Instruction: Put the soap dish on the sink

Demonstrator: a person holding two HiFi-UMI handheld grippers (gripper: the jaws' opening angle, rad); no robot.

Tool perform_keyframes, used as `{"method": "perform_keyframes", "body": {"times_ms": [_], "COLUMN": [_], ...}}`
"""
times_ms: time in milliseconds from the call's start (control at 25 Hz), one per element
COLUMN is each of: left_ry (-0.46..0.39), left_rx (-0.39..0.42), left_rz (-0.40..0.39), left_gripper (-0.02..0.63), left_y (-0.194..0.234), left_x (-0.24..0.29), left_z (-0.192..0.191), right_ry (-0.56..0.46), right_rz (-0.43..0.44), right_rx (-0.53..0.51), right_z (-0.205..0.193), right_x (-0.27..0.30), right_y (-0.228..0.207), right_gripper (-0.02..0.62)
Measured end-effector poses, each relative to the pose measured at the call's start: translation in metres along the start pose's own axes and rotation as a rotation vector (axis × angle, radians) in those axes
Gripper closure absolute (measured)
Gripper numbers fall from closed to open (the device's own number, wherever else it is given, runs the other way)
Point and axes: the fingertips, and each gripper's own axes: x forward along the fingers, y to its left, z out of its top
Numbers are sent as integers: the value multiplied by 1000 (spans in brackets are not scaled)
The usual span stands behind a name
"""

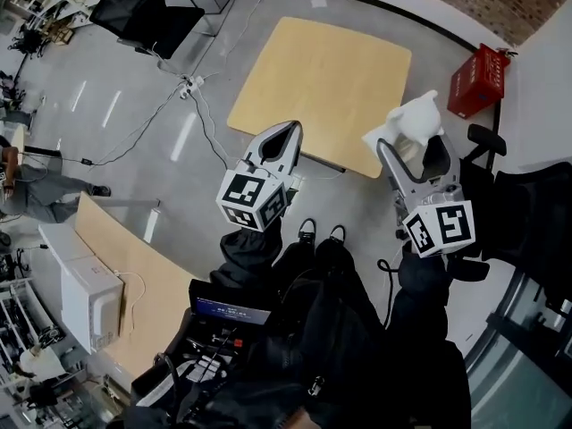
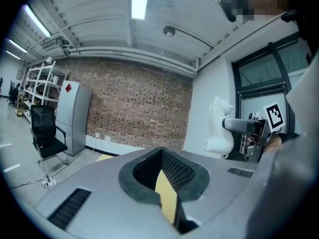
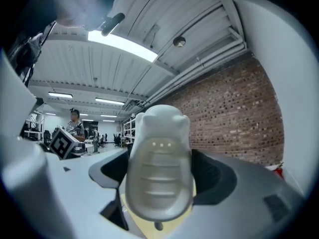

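Head view: right gripper over the table's near-right corner clamps the white soap dish; left gripper level alongside, jaws together, empty.

Free to pass over the whole wooden table top from its near edge. Hemmed beyond the right corner by a red crate, off the left corner by floor cables, above the near right corner by the soap dish in the right gripper.

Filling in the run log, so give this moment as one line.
right gripper: shut on soap dish | left gripper: shut, empty | sink: not in view
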Motion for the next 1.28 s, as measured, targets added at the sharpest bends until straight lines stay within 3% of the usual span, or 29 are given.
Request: {"method": "perform_keyframes", "body": {"times_ms": [480,960,1280], "left_ry": [139,294,352], "left_rx": [-63,-137,-197], "left_rz": [106,140,167], "left_gripper": [604,604,604], "left_y": [53,81,105], "left_x": [25,52,42], "left_z": [-90,-177,-223], "right_ry": [349,639,888], "right_rz": [150,287,449], "right_rx": [-103,-212,-361], "right_z": [-146,-277,-364], "right_x": [72,101,117], "right_y": [-26,-35,-26], "right_gripper": [181,181,181]}}
